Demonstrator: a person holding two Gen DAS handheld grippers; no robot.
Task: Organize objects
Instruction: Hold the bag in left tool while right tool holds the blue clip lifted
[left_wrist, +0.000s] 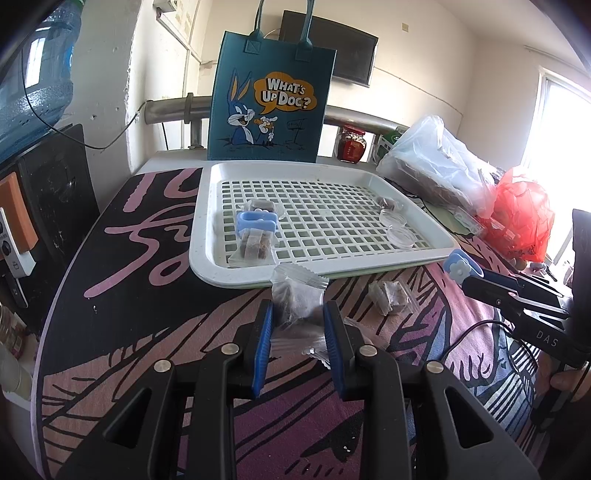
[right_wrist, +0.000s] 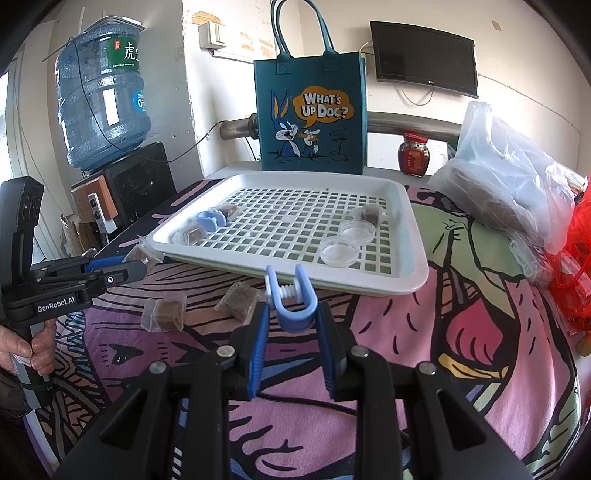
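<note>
My left gripper (left_wrist: 298, 317) is shut on a clear packet (left_wrist: 299, 295) of brown pieces, just before the front rim of the white slotted tray (left_wrist: 321, 275). The right wrist view shows that gripper (right_wrist: 122, 267) at the left with its packet (right_wrist: 138, 254). My right gripper (right_wrist: 292, 314) is shut on a blue clothes clip (right_wrist: 291, 299), held upright near the tray (right_wrist: 417, 273); the clip (left_wrist: 460, 267) shows a flower in the left wrist view. In the tray lie a second blue clip (left_wrist: 256, 219) on packets, two clear round dishes (right_wrist: 338, 253) and another packet (right_wrist: 369, 214).
Two loose packets (right_wrist: 164, 314) (right_wrist: 240, 301) lie on the patterned cloth. A teal tote bag (right_wrist: 310, 110) stands behind the tray, a red-lidded jar (right_wrist: 413, 153) beside it. Plastic bags (right_wrist: 509, 177) and a red bag (left_wrist: 521, 218) crowd the right. A water jug (right_wrist: 101, 92) stands far left.
</note>
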